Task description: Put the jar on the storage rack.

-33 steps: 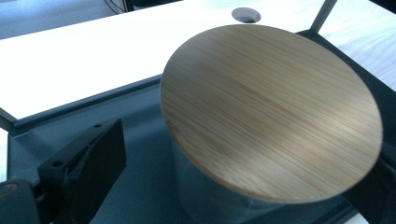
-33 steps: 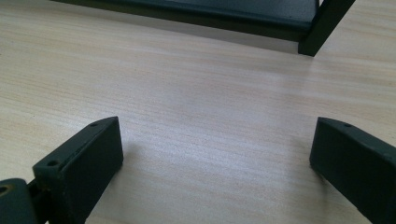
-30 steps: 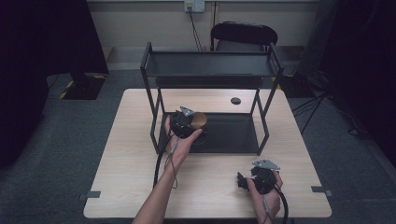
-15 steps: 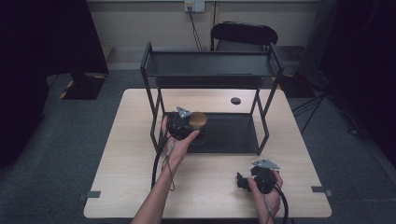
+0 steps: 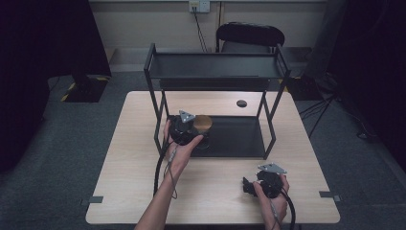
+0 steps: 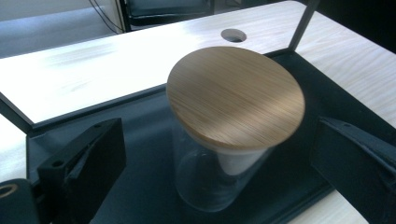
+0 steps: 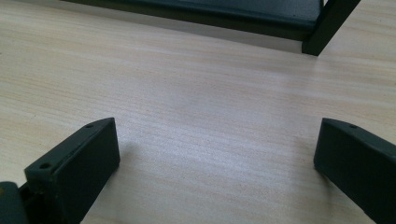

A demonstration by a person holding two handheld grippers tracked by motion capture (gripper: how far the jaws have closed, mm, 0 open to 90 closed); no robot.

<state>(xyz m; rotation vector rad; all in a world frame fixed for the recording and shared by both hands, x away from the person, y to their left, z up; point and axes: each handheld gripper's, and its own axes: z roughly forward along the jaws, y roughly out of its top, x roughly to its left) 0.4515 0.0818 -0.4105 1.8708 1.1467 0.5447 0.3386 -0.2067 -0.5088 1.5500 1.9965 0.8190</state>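
A clear glass jar (image 6: pixel 205 182) with a round wooden lid (image 6: pixel 233 95) stands at the left end of the black rack's lower tray (image 6: pixel 140 126). In the high view the lid (image 5: pixel 203 122) shows just right of my left gripper (image 5: pixel 196 135). My left gripper (image 6: pixel 217 135) is open, its jaws wide on either side of the jar and clear of it. My right gripper (image 5: pixel 247 186) rests low over the table's near right part, pointing left. It is open (image 7: pixel 217 135) with bare wood between the jaws.
The black two-tier metal rack (image 5: pixel 215 67) stands on the wooden table (image 5: pixel 129 163), its upper shelf over the tray (image 5: pixel 239 139). One rack leg (image 7: pixel 329 23) rises ahead of the right gripper. A cable hole (image 5: pixel 242 103) sits behind the rack, and a chair (image 5: pixel 249 36) beyond the table.
My left gripper has drawn back slightly toward the near edge. The jar and the right gripper have kept still.
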